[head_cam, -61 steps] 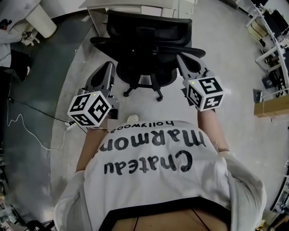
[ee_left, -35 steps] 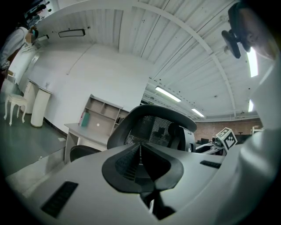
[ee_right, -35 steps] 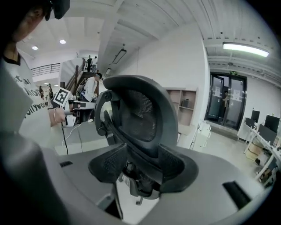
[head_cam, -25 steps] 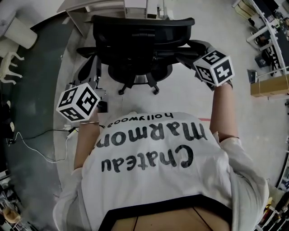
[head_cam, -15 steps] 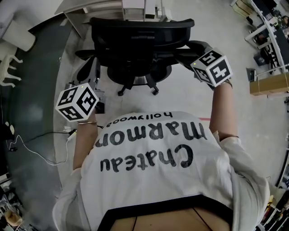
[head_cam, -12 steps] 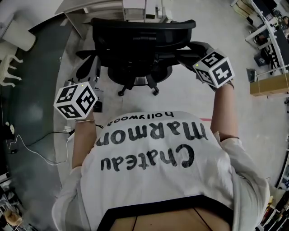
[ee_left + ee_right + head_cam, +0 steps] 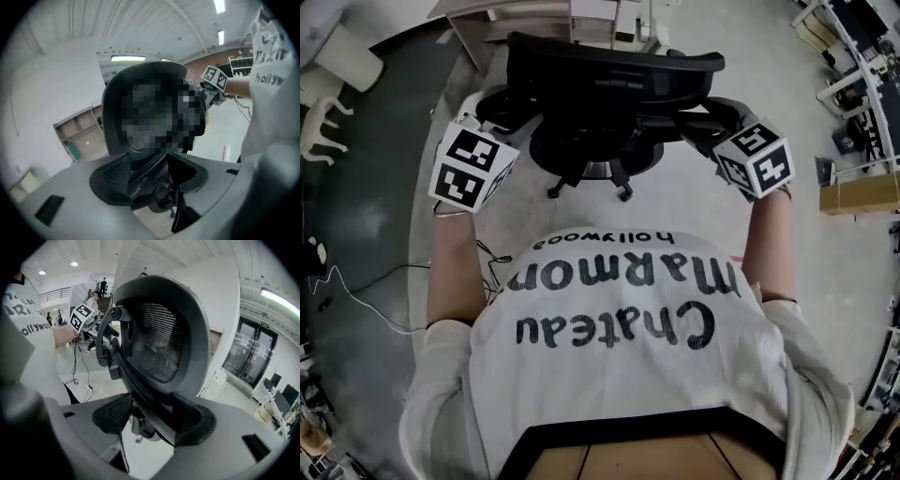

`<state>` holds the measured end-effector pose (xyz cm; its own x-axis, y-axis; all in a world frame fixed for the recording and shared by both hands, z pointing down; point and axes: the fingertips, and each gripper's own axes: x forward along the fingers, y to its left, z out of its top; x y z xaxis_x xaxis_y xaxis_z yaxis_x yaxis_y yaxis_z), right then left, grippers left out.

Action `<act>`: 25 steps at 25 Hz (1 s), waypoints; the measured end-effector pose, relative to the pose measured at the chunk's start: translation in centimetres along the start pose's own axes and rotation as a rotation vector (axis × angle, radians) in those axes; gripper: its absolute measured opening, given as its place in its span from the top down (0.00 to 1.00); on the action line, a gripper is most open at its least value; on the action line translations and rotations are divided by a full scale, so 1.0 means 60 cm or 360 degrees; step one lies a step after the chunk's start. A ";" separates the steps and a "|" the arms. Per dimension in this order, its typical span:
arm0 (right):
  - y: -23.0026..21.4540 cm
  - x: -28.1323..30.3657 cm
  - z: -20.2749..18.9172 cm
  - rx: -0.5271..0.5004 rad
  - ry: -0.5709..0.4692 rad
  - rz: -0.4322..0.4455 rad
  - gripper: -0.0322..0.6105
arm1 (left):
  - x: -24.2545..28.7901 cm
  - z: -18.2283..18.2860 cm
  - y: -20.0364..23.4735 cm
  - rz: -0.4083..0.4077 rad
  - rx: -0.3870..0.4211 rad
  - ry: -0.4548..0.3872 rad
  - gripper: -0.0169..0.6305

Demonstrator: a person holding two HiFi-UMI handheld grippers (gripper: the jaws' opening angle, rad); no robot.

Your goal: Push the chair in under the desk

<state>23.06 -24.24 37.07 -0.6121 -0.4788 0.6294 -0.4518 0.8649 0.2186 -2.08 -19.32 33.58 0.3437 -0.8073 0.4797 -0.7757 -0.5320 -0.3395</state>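
The chair [image 7: 581, 141] is standing just ahead of both grippers, its back turned to the person. Its seat is lying hidden under the black backrest [image 7: 614, 70] in the head view. Both grippers' tips are disappearing there behind their marker cubes and the armrests.

The left gripper [image 7: 149, 161] is sitting at the chair's left side. Its jaws have just been opening and are standing wide, released. The chair's lower back struts are showing in the gap, though whether a pad is touching them is hard to make out. The right gripper [image 7: 152, 404] is reaching in at the chair's right side, jaws spread either side of the back's frame, not visibly clenching it.

Beyond the chair, farther from both grippers, the white desk [image 7: 473, 14] is being cut off by the top edge. Behind the left gripper a cable [image 7: 356, 300] is trailing across the floor. A tan box [image 7: 862, 192] is sitting well off to the right gripper's right. Bare floor is opening out on both sides of the wheeled base [image 7: 586, 178].
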 end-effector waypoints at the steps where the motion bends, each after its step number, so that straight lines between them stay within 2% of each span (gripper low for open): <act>1: 0.000 0.000 0.000 0.0000 -0.0002 0.0001 0.52 | 0.003 0.000 -0.002 -0.0025 0.0033 0.0018 0.59; 3: 0.000 0.000 0.000 -0.0002 -0.0006 0.0005 0.52 | 0.005 -0.002 -0.006 -0.0081 0.0061 0.0042 0.59; 5: 0.000 -0.001 0.000 -0.0008 -0.0009 0.0003 0.52 | 0.011 -0.015 -0.017 -0.0127 0.0170 0.0131 0.59; 7: -0.001 -0.001 0.000 -0.0016 -0.0012 -0.0001 0.52 | 0.020 -0.028 -0.026 -0.0106 0.0349 0.0247 0.58; 9: -0.001 0.001 0.000 -0.0024 -0.0009 -0.0002 0.52 | 0.028 -0.030 -0.026 -0.0046 0.0432 0.0313 0.58; 18: -0.004 0.007 0.000 -0.0065 0.0025 0.0021 0.52 | 0.031 -0.029 -0.026 -0.0008 0.0262 0.0314 0.58; 25: -0.002 0.013 0.000 -0.0110 0.0088 0.0116 0.53 | 0.025 -0.028 -0.030 -0.0028 0.0146 0.0192 0.58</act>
<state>22.62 -24.71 37.51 -0.6038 -0.4069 0.6855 -0.3603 0.9064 0.2206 -1.05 -19.17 36.25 0.2864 -0.7640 0.5782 -0.7167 -0.5713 -0.3999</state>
